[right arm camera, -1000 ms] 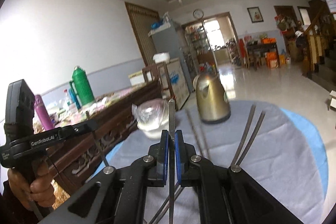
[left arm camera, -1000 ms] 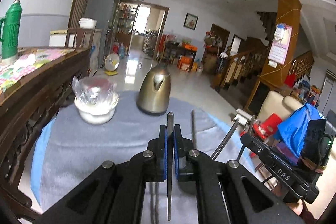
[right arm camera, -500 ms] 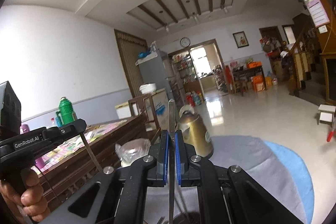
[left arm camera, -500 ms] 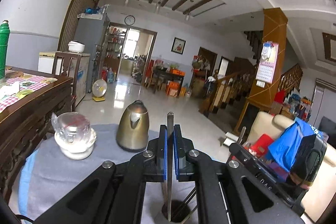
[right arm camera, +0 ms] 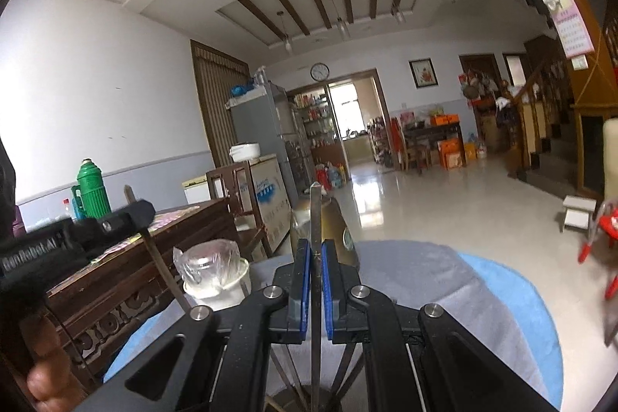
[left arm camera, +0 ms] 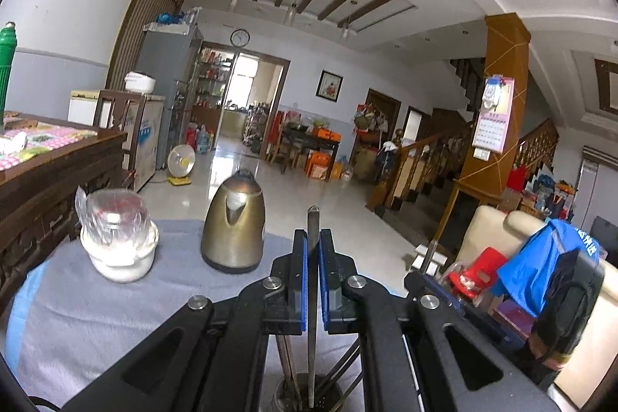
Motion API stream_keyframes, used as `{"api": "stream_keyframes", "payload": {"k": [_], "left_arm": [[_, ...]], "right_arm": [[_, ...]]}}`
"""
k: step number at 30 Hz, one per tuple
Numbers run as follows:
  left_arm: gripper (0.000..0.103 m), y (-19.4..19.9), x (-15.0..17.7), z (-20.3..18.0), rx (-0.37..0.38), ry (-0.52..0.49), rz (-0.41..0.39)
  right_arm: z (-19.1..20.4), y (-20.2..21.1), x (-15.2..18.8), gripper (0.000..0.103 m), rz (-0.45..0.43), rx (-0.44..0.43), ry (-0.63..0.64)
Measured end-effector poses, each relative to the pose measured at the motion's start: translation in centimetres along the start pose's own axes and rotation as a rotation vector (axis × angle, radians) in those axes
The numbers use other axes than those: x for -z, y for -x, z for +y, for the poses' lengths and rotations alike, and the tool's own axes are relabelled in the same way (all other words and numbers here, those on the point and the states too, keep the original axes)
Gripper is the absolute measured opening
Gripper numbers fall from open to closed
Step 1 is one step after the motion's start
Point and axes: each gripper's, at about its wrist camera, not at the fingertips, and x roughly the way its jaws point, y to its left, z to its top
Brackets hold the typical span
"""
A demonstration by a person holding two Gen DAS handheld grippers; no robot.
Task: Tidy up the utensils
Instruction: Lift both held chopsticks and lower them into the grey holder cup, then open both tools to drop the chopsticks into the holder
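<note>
Both grippers now hang over the near edge of the surface (left arm camera: 96, 315), each carrying one utensil upright. The left gripper (left arm camera: 313, 280) has its fingers (left arm camera: 299, 280) closed as far as they go on a thin metal chopstick (left arm camera: 312, 222), whose tip stands above the blue pads and whose lower end reaches down into the metal utensil holder (left arm camera: 286, 394) at the bottom of the left wrist view. The right gripper (right arm camera: 316, 284) is clamped just as tightly on a second chopstick (right arm camera: 315, 203), which also runs straight down toward the dark holder rim (only partly visible at the bottom of that view).

A second ago several chopsticks lay flat on the grey cloth beside the kettle (left arm camera: 233, 222), and no holder showed under either gripper. Since then both hands have travelled across the surface toward its near edge, so that the kettle and the covered white bowl (left arm camera: 119, 246) sit farther off, and the holder, with other sticks already leaning in it, has come in beneath the fingers.

By my reading that puts the task at the drop-in step: the sticks are lined up over the holder and need only lowering and release. The remaining risk seems to be a stick catching on those already inside.
</note>
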Motion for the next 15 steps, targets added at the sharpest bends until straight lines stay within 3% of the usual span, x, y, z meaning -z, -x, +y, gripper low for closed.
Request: {"api": "stream_keyframes", "payload": {"k": [14, 15], "left_arm": [[0.006, 1.3, 3.8, -1.4, -0.055, -0.075, 0.106], [0.01, 1.5, 3.9, -1.5, -0.056, -0.076, 0.117]], "right_arm": [[-1.7, 1.5, 2.8, 0.008, 0.091, -0.057, -0.09], [-2.0, 1.5, 3.0, 0.009, 0.103, -0.066, -0.106]]}}
